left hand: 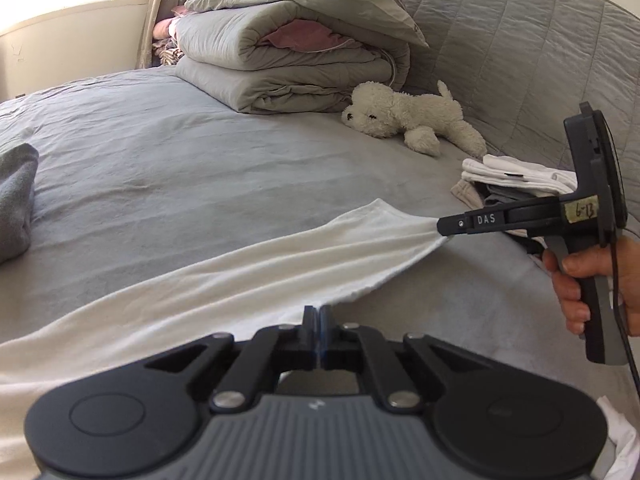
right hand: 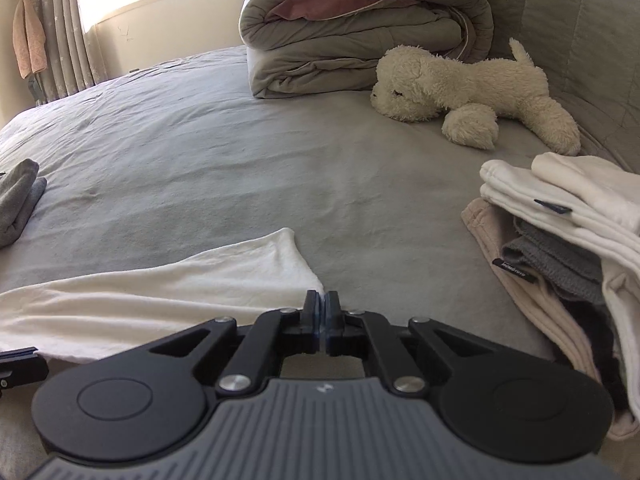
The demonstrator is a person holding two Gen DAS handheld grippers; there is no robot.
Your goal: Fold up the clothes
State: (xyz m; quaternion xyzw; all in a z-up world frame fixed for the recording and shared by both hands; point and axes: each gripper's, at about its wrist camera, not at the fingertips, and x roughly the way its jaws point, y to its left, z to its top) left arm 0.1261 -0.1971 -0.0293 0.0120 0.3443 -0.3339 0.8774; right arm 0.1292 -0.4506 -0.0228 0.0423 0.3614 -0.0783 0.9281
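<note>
With folded clothes (right hand: 560, 216) stacked far right, both the left gripper (left hand: 321, 312) and right gripper (right hand: 322, 300) pinch 1 white garment (left hand: 240, 276) stretched between them, its folding apparently just beginning.

Left black two-finger gripper (left hand: 319, 314) clamped tight, angled downward. Right black two-finger gripper (right hand: 323, 302) likewise pinched closed, handle gripped by a bare hand (left hand: 592, 280).

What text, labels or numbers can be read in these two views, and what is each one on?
"DAS": white letters on the finger of the right gripper.
"6-13": handwritten on a tape label on that gripper's body.
Small black tag in the pile of clothes: white print, too small to read.
</note>
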